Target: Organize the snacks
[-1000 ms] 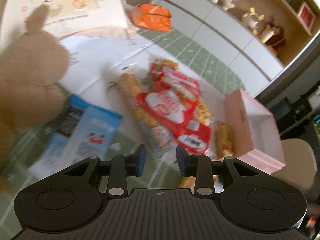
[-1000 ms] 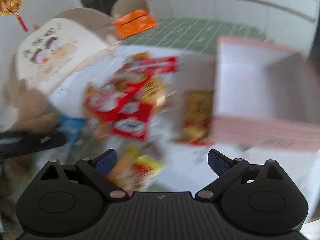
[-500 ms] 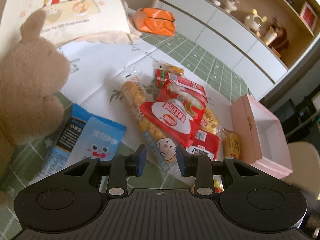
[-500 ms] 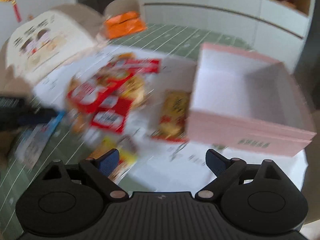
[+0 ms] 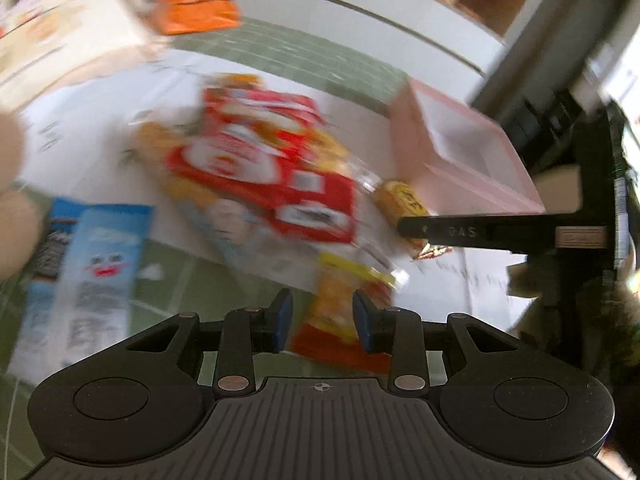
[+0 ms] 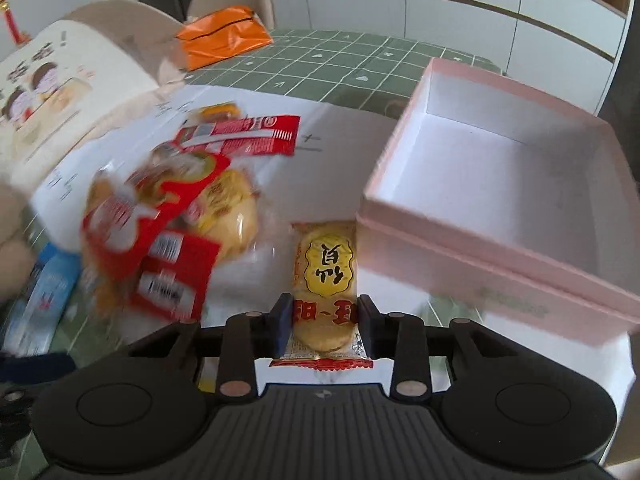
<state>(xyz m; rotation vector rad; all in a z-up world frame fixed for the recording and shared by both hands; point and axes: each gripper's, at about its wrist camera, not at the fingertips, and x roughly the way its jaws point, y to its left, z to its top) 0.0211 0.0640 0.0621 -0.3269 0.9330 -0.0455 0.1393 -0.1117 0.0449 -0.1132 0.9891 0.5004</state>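
Observation:
A pile of red and yellow snack packets (image 5: pixel 260 168) lies on the white sheet; it also shows in the right wrist view (image 6: pixel 172 220). My right gripper (image 6: pixel 324 322) has its pads against both sides of a yellow rice-cracker packet (image 6: pixel 326 268) lying beside the open pink box (image 6: pixel 496 208). My left gripper (image 5: pixel 322 320) is open, its fingers on either side of a yellow-orange snack packet (image 5: pixel 340 304) on the table. The right gripper's body (image 5: pixel 480 232) shows at the right of the left wrist view, in front of the pink box (image 5: pixel 460 152).
A blue snack packet (image 5: pixel 92 256) lies at the left near a tan plush toy (image 5: pixel 12 200). An orange pouch (image 6: pixel 224 36) lies on the green checked tablecloth at the back. A picture book (image 6: pixel 52 92) stands at the left. Chairs and white cabinets stand behind.
My right gripper has narrowed from wide open and come down around the yellow rice-cracker packet. My left gripper has swung right and lower, over the yellow-orange packet.

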